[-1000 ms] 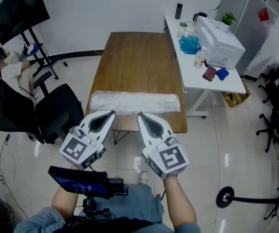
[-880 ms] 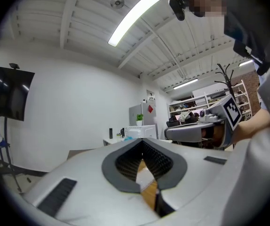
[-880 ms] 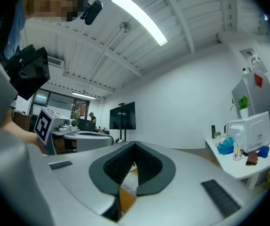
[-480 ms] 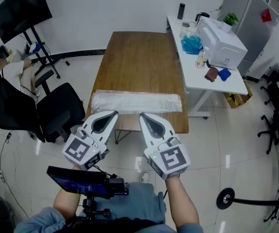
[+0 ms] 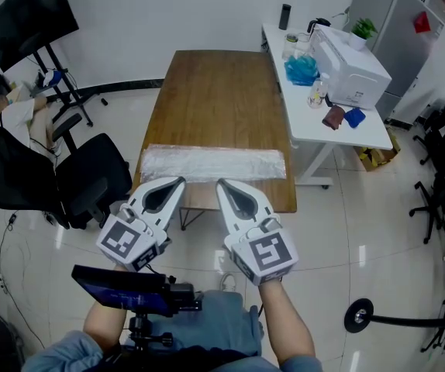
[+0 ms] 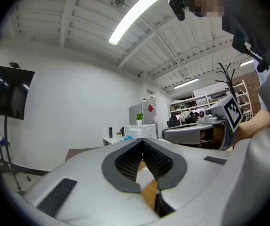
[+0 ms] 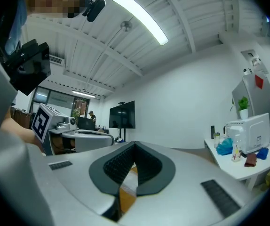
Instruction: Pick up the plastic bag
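Note:
A long clear plastic bag (image 5: 213, 163) lies flat across the near end of the brown wooden table (image 5: 221, 91). My left gripper (image 5: 179, 180) and right gripper (image 5: 220, 183) are held side by side just short of the table's near edge, pointing at the bag and apart from it. Both are shut with nothing between the jaws. In the left gripper view the closed jaws (image 6: 142, 141) fill the lower frame, and a strip of wood and pale bag (image 6: 146, 172) shows through the gap behind the tips. The right gripper view shows its closed jaws (image 7: 134, 145) the same way.
A white side table (image 5: 339, 126) on the right carries a white printer (image 5: 350, 68), a blue bag (image 5: 301, 70) and bottles. A black office chair (image 5: 91, 178) stands left of the wooden table, with a screen on a stand (image 5: 29, 18) behind it. A dark device (image 5: 125, 289) sits at my waist.

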The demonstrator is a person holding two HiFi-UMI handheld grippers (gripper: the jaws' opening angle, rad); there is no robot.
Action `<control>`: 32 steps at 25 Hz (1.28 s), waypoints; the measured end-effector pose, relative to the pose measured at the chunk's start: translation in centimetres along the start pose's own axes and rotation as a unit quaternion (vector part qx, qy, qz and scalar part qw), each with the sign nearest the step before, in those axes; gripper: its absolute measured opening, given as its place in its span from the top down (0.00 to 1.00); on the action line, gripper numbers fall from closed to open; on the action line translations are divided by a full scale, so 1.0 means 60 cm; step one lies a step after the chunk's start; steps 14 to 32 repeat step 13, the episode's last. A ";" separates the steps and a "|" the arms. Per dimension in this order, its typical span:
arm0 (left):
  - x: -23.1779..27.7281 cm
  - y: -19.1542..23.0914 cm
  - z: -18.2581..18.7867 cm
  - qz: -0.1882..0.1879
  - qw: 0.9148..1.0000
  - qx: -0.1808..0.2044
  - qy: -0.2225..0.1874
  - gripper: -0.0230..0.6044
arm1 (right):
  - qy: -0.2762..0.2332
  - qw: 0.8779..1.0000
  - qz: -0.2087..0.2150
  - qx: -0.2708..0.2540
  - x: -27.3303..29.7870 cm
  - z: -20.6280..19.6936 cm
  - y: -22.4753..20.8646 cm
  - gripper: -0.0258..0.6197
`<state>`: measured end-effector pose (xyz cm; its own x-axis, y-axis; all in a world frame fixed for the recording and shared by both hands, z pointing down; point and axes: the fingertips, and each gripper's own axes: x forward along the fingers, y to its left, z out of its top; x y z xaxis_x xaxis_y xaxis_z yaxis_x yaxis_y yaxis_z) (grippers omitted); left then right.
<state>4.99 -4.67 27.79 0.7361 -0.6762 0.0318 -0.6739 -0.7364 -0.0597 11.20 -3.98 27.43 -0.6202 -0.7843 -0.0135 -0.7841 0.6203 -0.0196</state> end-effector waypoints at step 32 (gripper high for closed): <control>0.003 -0.013 -0.009 -0.004 1.000 -0.007 0.007 0.94 | 0.000 1.000 0.004 0.002 -0.006 -0.008 0.001 0.96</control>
